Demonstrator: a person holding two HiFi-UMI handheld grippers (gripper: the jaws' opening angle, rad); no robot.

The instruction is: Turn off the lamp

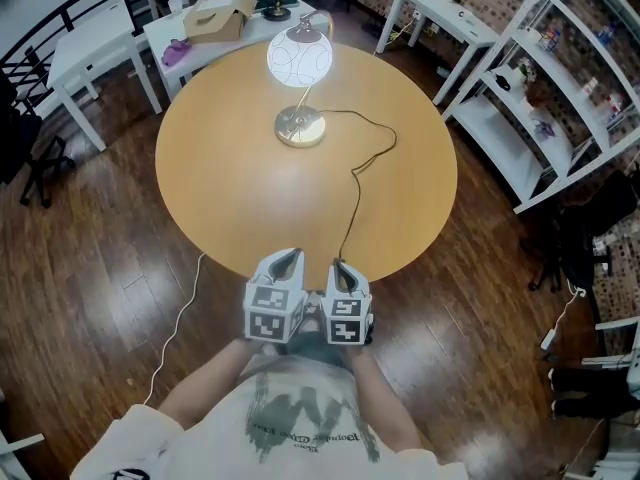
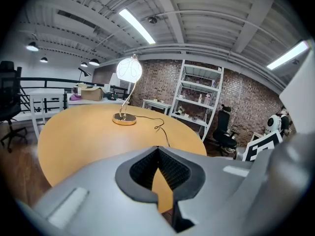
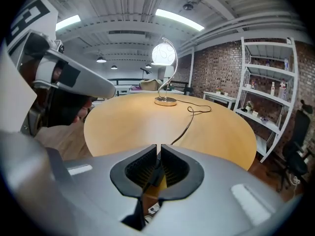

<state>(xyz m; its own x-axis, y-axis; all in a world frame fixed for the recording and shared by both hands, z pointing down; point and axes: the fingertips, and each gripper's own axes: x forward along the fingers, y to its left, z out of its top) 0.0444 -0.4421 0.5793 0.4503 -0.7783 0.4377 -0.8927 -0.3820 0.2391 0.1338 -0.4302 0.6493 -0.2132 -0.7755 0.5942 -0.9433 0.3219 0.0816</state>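
Lit lamp [image 1: 298,63] far across the table [image 1: 220,188], left tongs [image 1: 288,256] closed empty, right tongs [image 1: 340,266] pinching its cord [image 1: 355,183]

1. The table [image 1: 240,183] has a smooth, light wood top with a soft sheen.
2. The lamp [image 1: 299,60] has a frosted white globe on a polished metal stem and base.
3. The floor [image 1: 90,258] is dark, glossy wood planks.
4. The left gripper [image 2: 157,149] and right gripper [image 3: 158,146] have matt grey plastic shells and black ribbed pads.
5. The wall [image 3: 216,68] is rough brick.
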